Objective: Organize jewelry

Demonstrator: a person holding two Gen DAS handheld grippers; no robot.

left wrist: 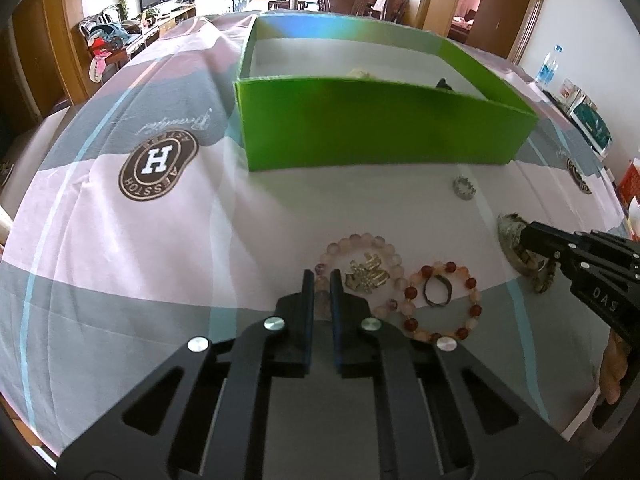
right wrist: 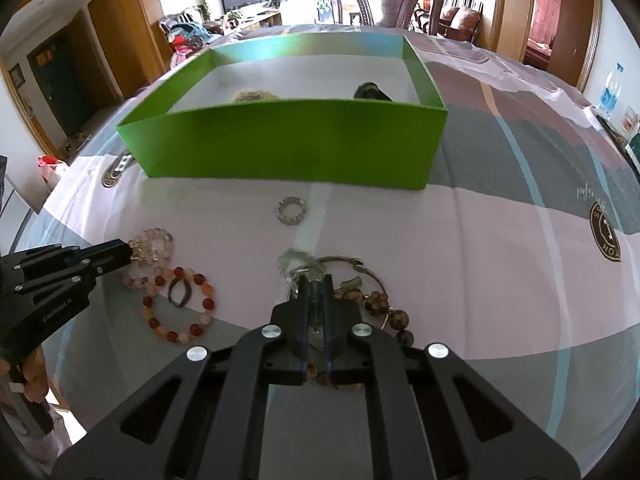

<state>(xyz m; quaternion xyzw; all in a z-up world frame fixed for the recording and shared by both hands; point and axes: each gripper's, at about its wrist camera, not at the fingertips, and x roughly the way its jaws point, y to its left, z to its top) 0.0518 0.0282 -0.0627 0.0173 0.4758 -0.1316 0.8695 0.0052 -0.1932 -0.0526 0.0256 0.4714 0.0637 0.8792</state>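
Both-handed now: left tongs (left wrist: 320,280) nearly closed on pale bead bracelet (left wrist: 362,270), right tongs (right wrist: 316,284) nearly closed over bangle cluster (right wrist: 352,280); green box (right wrist: 288,140) lies at 12 o'clock, nearer the right.

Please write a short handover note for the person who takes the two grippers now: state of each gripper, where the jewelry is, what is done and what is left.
Left gripper: fingers nearly shut around the pale pink bead bracelet, low over the cloth.
Right gripper: fingers nearly shut on a clear green pendant in the pile with the silver bangle and brown beads.
Green box: two pieces lie inside already, one pale, one dark.
Left on the cloth: gold charm, red-orange bead bracelet with a dark ring inside it, small silver ring before the box.
Not yet lifted; all of these go in the box.
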